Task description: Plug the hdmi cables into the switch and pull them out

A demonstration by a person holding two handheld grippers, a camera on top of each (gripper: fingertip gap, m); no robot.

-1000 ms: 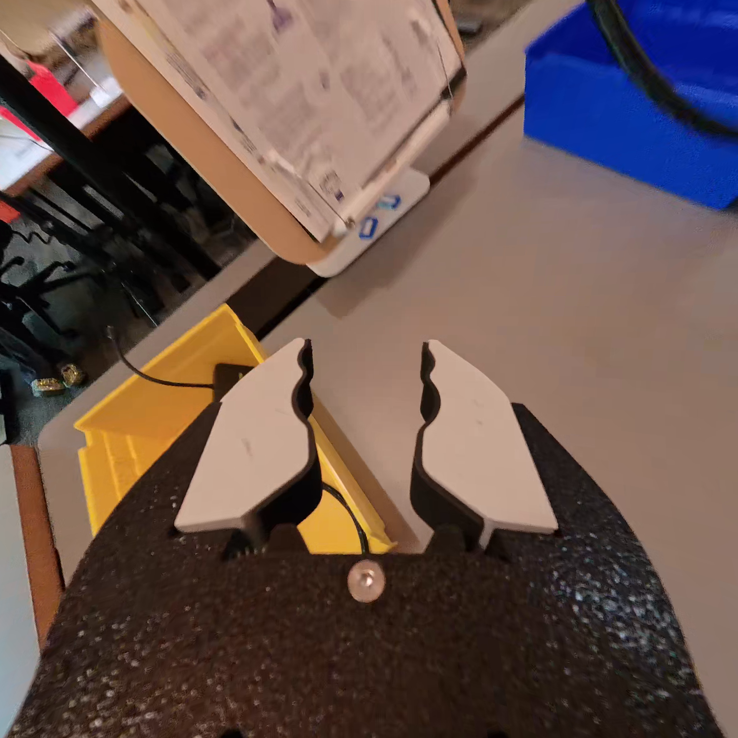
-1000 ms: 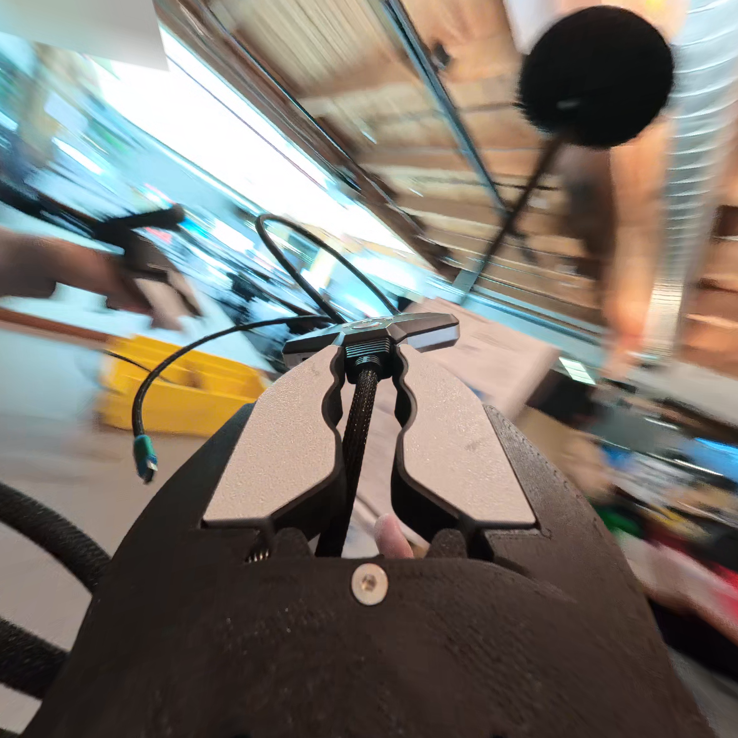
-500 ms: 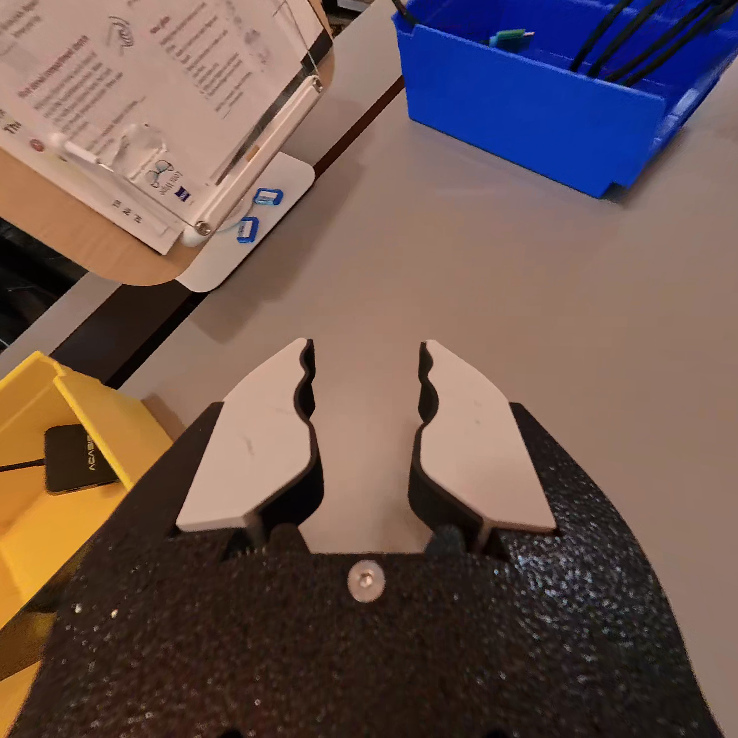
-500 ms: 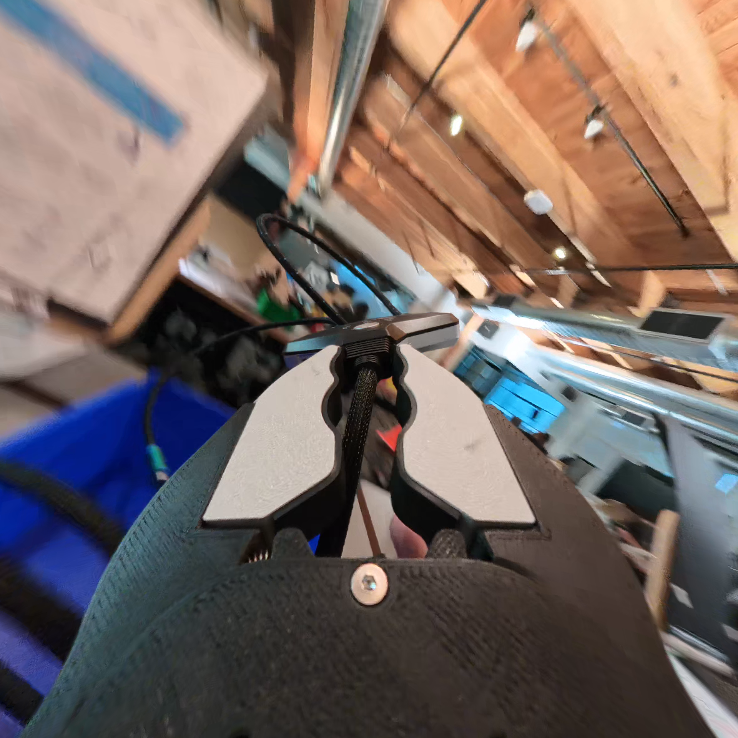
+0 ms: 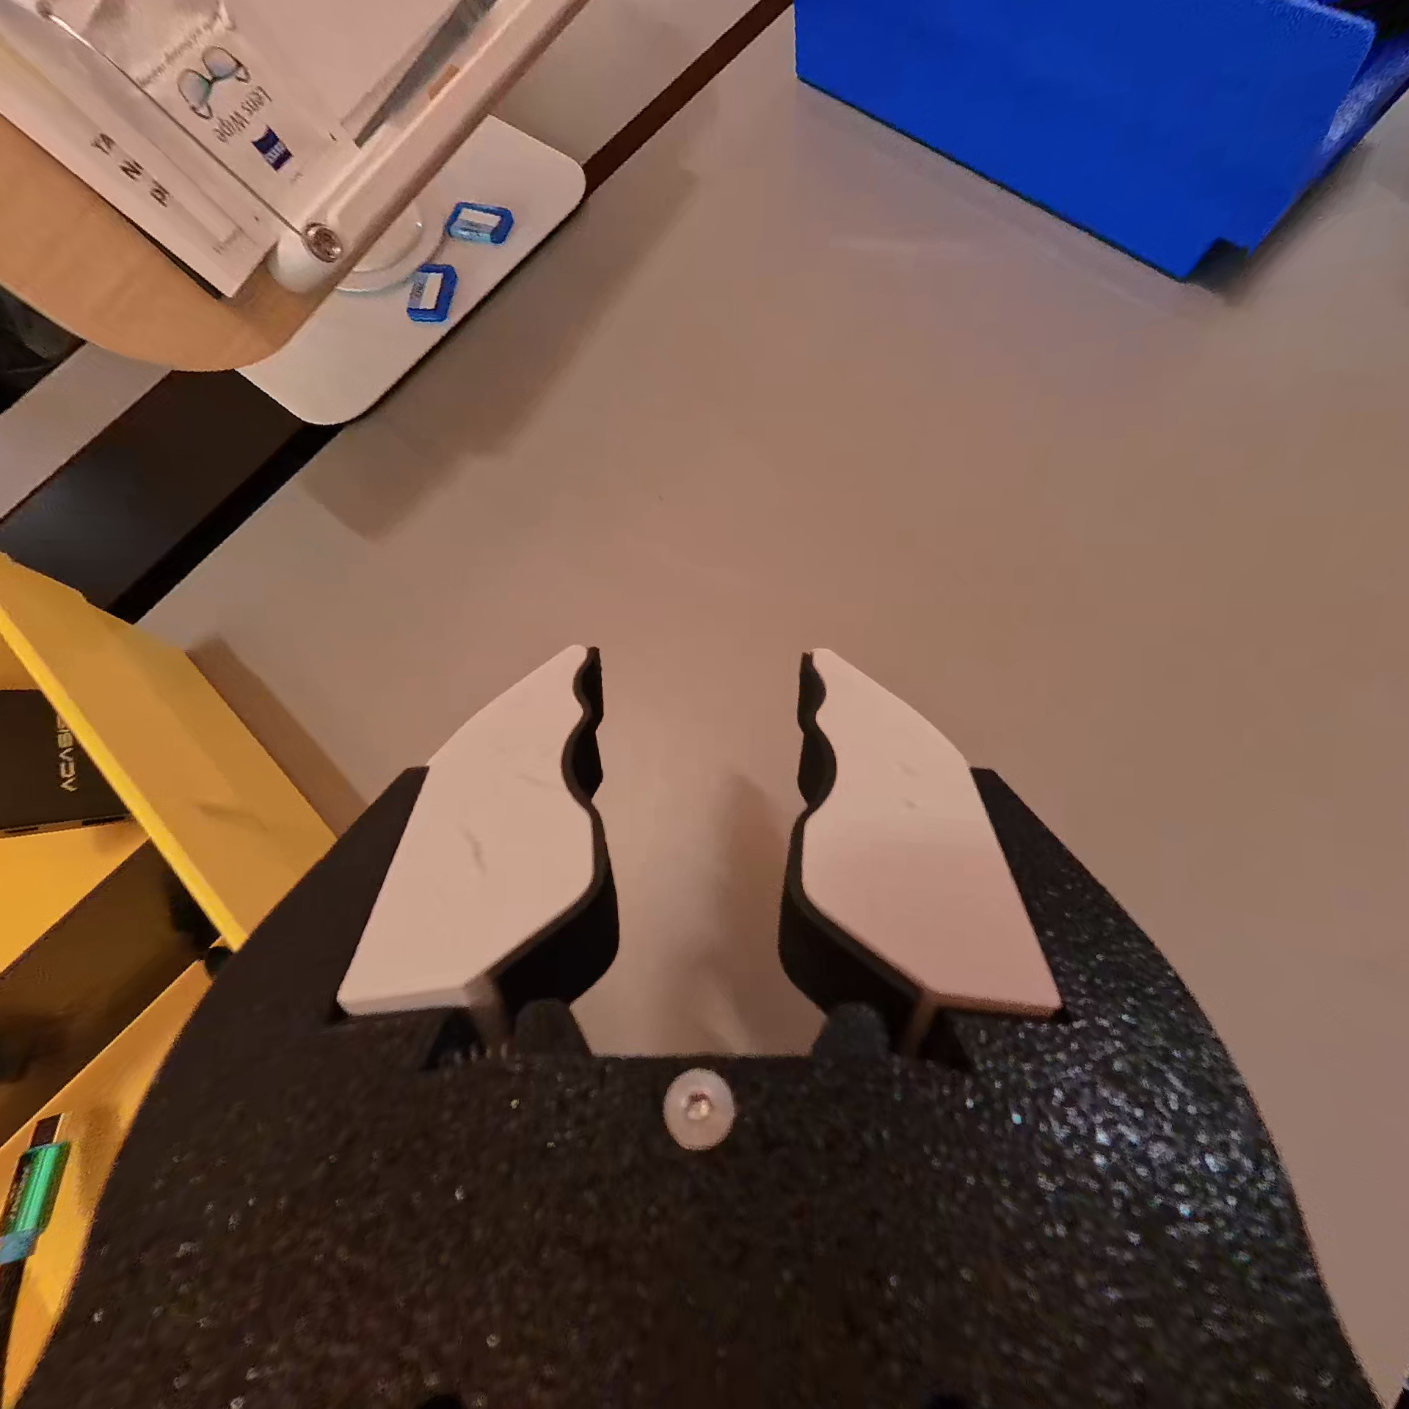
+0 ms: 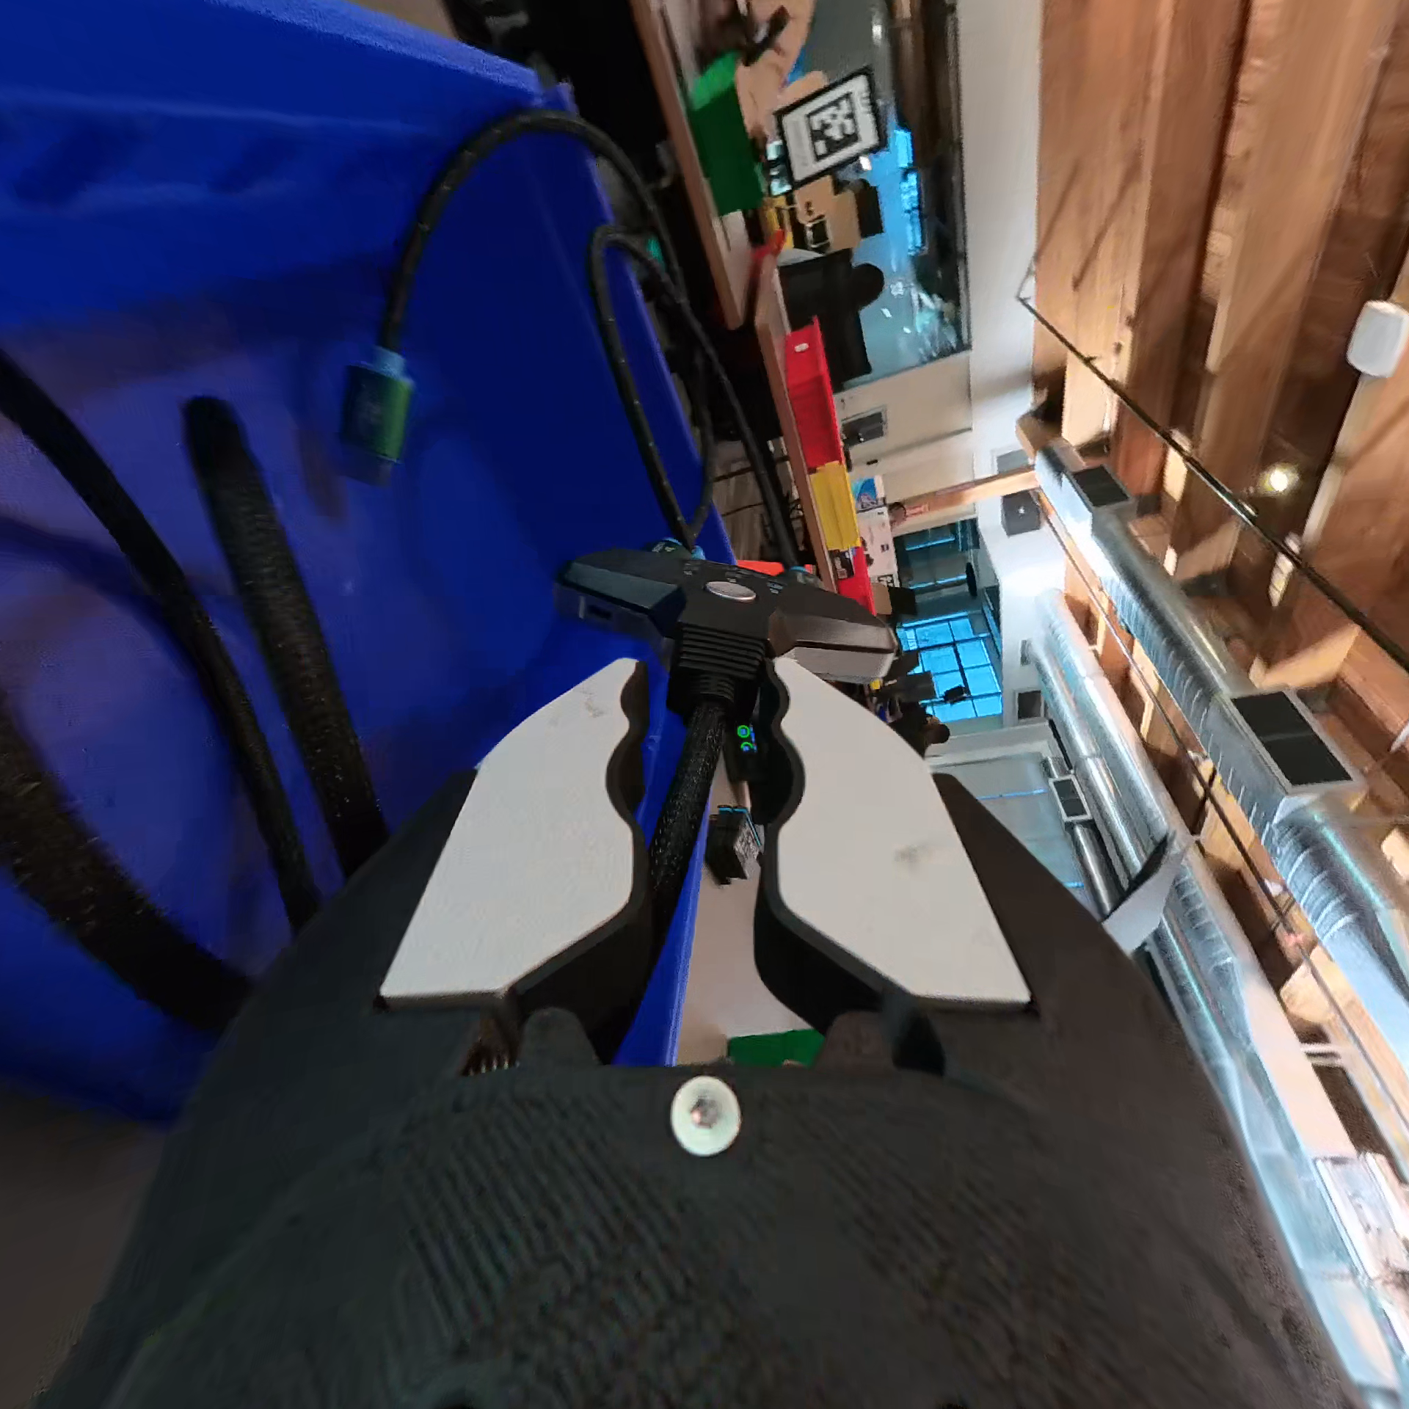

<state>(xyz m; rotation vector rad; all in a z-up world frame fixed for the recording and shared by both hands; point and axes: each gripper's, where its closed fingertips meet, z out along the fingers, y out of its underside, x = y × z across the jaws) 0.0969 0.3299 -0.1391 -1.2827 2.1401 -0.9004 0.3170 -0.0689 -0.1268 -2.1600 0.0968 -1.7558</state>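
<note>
Over the bare table (image 5: pixel 877 473) my left tool (image 5: pixel 698 663) gaped, holding nothing. Only the right view showed my right tool (image 6: pixel 705 686) spread loosely around the switch (image 6: pixel 724 602) cable (image 6: pixel 682 800); its far ports were hidden.

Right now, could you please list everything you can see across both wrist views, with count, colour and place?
Table: one, grey, under the left gripper.
Blue bin: one, left of the right wrist view, cables inside; also top right of the left wrist view.
Yellow bin: one, table's left edge.
Black box: one, in the yellow bin.
Stand: one, white base, top left, holding printed sheets.
Blue clips: two, on the stand's base.
Switch: one, black, beyond the right gripper's tips.
Braided cable: one, black, running from the switch between the fingers.
Green-tipped cable: one, in the blue bin.
Left gripper: open, empty.
Right gripper: around the braided cable; grip unclear.
</note>
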